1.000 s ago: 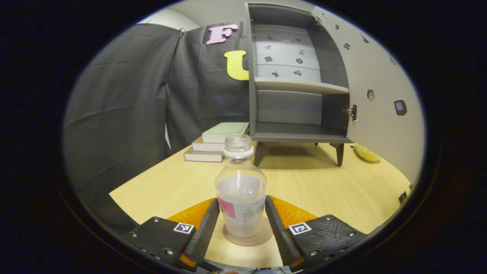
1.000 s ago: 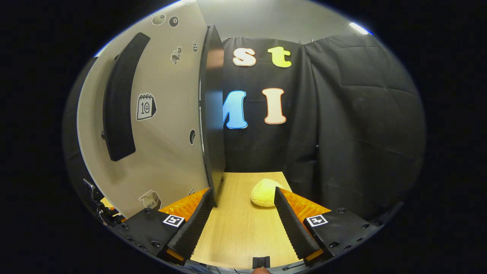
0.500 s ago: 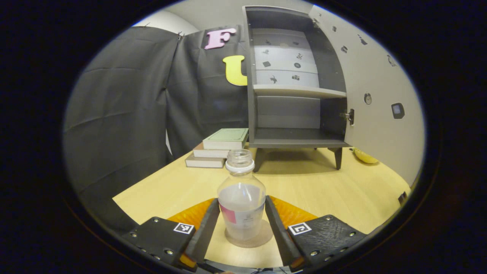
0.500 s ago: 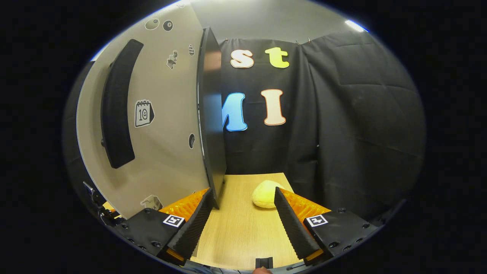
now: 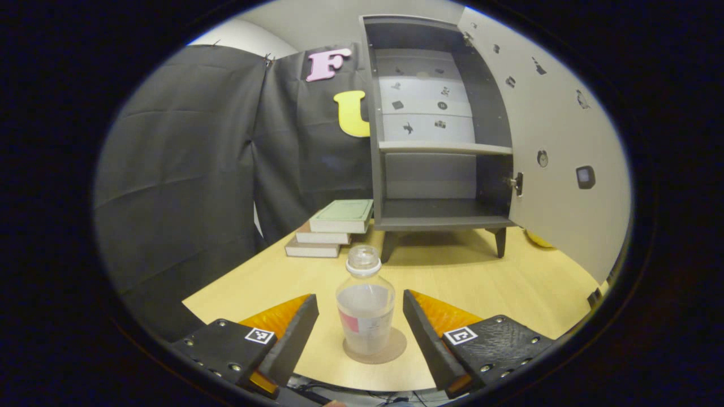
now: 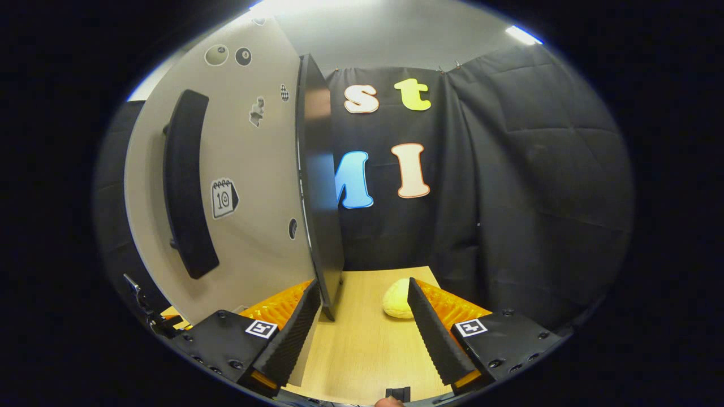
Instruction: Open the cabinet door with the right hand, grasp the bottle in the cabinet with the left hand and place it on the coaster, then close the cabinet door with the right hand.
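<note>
The left gripper (image 5: 360, 330) stands released, its two fingers spread with clear gaps on either side of the bottle (image 5: 366, 308), touching it on neither side. The clear, uncapped bottle stands upright between them on the round brown coaster (image 5: 375, 350), which lies on the light wooden table (image 5: 481, 282) near its front edge. Beyond it, well apart, a stack of three books (image 5: 331, 229) sits just left of the dark grey cabinet (image 5: 435, 124), which stands on short legs. Its door (image 5: 557, 141) is swung wide to the right; both the upper shelf and the lower compartment look bare. A yellow object (image 5: 536, 240), partly hidden, peeks out from behind the bottom of the door.

In the right gripper view, the right gripper (image 6: 362, 316) is likewise spread and grips nothing. The free edge of the cabinet door (image 6: 319, 186) hangs just ahead of its left finger; whether the finger touches the door I cannot tell. The door's outer face, with its long dark handle (image 6: 186, 186) and small stickers, runs off to the left. The rounded yellow object (image 6: 397, 299) lies on the table ahead, partly behind the right finger.

As I judge it, the opening, the fetching and the placing on the coaster are done. What is left is closing the door, and the right gripper looks well placed at its edge to push it shut.
</note>
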